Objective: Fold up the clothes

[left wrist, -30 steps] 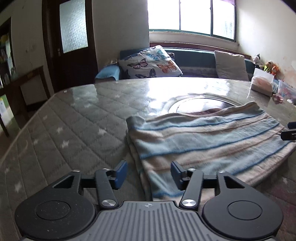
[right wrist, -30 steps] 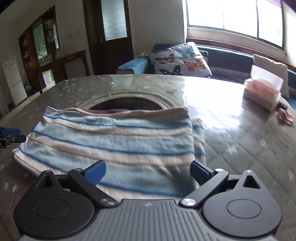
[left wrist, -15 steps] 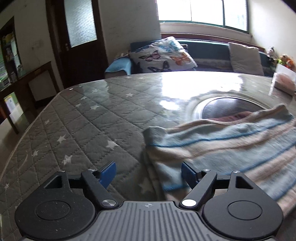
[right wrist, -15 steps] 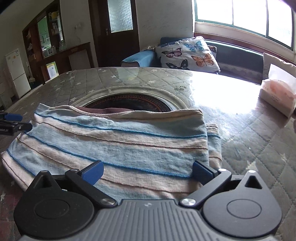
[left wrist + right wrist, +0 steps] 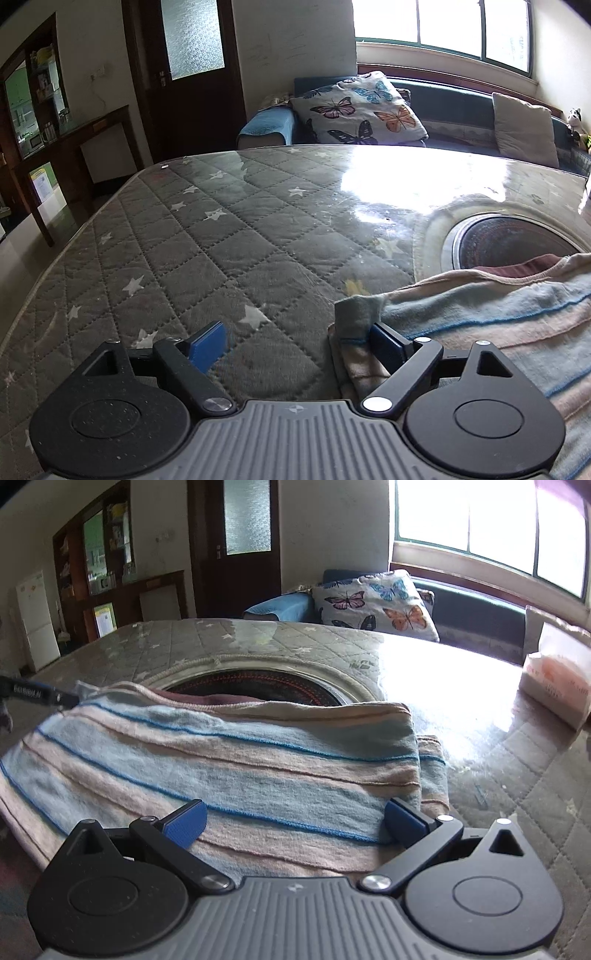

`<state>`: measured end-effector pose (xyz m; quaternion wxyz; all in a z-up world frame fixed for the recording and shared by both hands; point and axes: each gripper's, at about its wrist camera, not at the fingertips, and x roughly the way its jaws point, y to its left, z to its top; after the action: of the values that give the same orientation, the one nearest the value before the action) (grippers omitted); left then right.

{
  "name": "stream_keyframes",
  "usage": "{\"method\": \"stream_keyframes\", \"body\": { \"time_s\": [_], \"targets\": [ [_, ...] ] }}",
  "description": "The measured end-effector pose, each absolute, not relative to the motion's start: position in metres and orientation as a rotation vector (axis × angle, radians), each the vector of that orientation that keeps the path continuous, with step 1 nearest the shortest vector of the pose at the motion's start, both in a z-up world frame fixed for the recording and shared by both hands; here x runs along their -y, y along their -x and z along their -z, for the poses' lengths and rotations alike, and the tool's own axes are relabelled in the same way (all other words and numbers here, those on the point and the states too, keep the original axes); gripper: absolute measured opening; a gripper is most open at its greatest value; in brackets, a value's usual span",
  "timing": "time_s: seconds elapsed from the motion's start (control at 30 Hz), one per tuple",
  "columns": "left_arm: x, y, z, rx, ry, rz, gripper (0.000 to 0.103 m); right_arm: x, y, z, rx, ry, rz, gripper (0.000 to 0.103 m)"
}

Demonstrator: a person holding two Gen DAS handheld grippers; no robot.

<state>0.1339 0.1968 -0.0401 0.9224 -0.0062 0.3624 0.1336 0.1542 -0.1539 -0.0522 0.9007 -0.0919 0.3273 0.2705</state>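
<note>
A folded garment [image 5: 240, 753] with light blue and beige stripes lies flat on the quilted grey table [image 5: 221, 240]. In the left wrist view the garment [image 5: 480, 332] fills the lower right, and its left corner stands up against the inside of the right finger. My left gripper [image 5: 295, 343] has its jaws opening, with mostly bare table between them and no pad pressing the cloth. My right gripper [image 5: 295, 823] stands open, low over the garment's near edge, its right finger at the cloth's right side. The left gripper's finger [image 5: 37, 694] shows at the garment's far left corner.
A round dark recess [image 5: 258, 686] in the table lies just behind the garment. A tissue box [image 5: 554, 679] stands at the right. The table's left edge [image 5: 55, 258] drops to the floor. A butterfly cushion [image 5: 358, 110] rests on the sofa beyond.
My left gripper has slid left off the garment to its left corner and its jaws have spread wider. My right gripper has sunk a little toward the cloth, still open.
</note>
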Motion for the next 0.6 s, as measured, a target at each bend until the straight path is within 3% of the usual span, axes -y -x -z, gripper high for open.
{"method": "stream_keyframes", "body": {
  "time_s": [0.27, 0.6],
  "targets": [
    [-0.2038, -0.1392, 0.0445, -0.753, 0.037, -0.298, 0.103, 0.1514, -0.1531, 0.0535, -0.677, 0.215, -0.555, 0.103],
    [-0.2055, -0.1386, 0.0447, -0.754, 0.043, -0.3, 0.103, 0.1484, -0.1578, 0.0476, -0.717, 0.246, -0.575, 0.103]
  ]
}}
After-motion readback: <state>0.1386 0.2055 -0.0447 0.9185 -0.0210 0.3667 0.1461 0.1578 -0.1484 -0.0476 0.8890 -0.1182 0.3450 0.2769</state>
